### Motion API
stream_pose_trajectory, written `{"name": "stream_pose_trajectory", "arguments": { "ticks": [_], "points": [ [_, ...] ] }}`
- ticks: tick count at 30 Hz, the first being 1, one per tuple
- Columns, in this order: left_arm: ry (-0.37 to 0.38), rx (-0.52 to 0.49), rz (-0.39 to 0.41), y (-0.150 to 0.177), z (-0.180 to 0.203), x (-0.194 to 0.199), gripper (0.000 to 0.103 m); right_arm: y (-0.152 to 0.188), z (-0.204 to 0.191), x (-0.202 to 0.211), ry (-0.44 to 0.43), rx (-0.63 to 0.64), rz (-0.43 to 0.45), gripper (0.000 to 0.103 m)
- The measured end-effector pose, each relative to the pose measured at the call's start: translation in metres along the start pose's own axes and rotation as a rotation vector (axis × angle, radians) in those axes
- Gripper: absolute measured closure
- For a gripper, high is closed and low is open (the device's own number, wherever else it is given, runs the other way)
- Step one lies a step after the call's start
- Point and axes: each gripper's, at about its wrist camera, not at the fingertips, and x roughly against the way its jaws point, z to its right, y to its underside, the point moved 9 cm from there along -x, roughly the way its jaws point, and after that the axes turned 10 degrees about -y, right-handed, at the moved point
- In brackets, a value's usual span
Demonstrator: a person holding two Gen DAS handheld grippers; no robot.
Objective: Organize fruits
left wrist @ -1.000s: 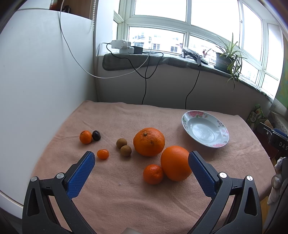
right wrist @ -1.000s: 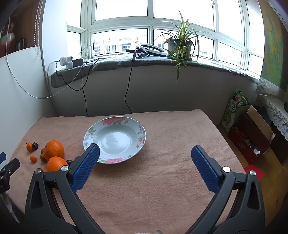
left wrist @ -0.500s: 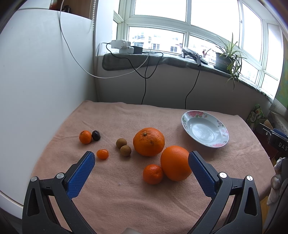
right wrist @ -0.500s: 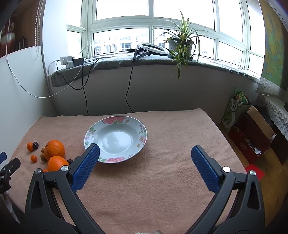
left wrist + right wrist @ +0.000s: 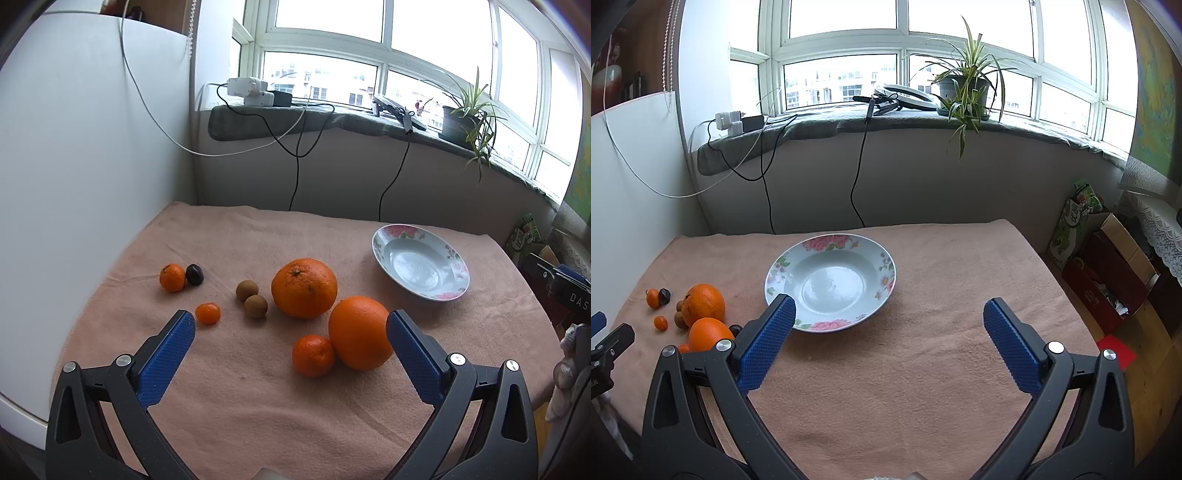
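Left wrist: I'm looking windowward over the fruit.
Right wrist: I'm facing the plate (image 5: 886, 266).
Shared: both are seeing the plate.

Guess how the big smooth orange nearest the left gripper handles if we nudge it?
The smooth orange is round and sits on a soft pink cloth, so it would probably roll, though the cloth may slow it. It touches a small tangerine, which would likely move too. It looks firm and, as one of the two largest fruits, probably among the heaviest.
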Motion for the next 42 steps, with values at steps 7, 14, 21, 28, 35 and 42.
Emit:
{"name": "stream_pose_trajectory", "arguments": {
  "ticks": [7,14,21,28,35,42],
  "points": [
    [0.017,0.000,-0.014,0.003,0.002,-0.005,0.000,0.003,-0.001,-0.007,-0.008,-0.003,-0.017,0.000],
    [0.050,0.006,-0.039,0.008,0.005,-0.011,0.001,0.011,-0.008,-0.019,-0.084,-0.014,-0.049,0.000],
    [0.104,0.013,-0.081,0.017,0.012,-0.018,0.006,0.024,-0.027,-0.035,-0.254,-0.052,-0.104,0.000],
    [0.196,0.026,-0.140,0.029,0.027,-0.026,0.017,0.036,-0.055,-0.046,-0.416,-0.077,-0.164,0.000],
    [0.267,0.010,-0.167,0.032,0.042,-0.031,0.019,0.044,-0.082,-0.057,-0.542,-0.092,-0.237,0.000],
    [0.307,-0.006,-0.184,0.031,0.049,-0.039,0.027,0.056,-0.113,-0.073,-0.651,-0.092,-0.324,0.014]
  ]
}}
